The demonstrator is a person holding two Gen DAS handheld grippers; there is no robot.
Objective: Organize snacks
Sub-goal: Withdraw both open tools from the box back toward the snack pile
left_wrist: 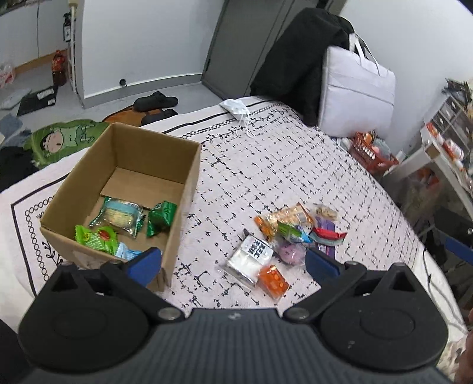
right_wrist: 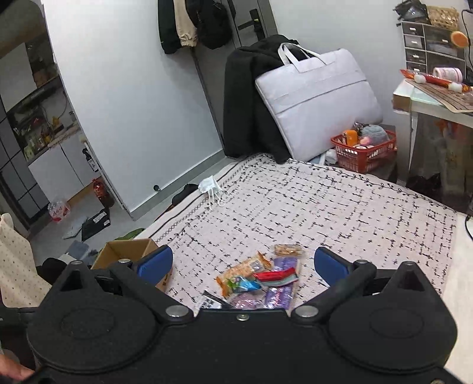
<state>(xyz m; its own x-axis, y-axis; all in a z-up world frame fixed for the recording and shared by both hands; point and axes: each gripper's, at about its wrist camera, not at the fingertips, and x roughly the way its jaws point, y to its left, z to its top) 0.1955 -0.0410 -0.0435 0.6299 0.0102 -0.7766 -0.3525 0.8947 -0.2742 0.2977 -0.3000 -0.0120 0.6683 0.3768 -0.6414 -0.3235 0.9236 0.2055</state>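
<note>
1. Beyond the left gripper's (left_wrist: 233,261) spread, empty jaws, the left wrist view alone shows inside the cardboard box (left_wrist: 189,174): green and blue snack packets (left_wrist: 118,220).
2. Between the right gripper's (right_wrist: 244,267) wide, empty jaws lies the loose snack pile (right_wrist: 260,277) on the bed (right_wrist: 340,206).
3. Both grippers tilt downward.

home bedroom: bedspread (left_wrist: 280,165), hung coats (right_wrist: 192,23)

Bed (left_wrist: 295,165) with pale, black-dashed cover carries: open cardboard box (left_wrist: 189,177) at left, loose pile of snack packets (left_wrist: 283,236) beside it, white face mask (left_wrist: 236,107) near far edge, lavender bag (left_wrist: 354,91) and black garment (left_wrist: 295,65) at far end.
</note>
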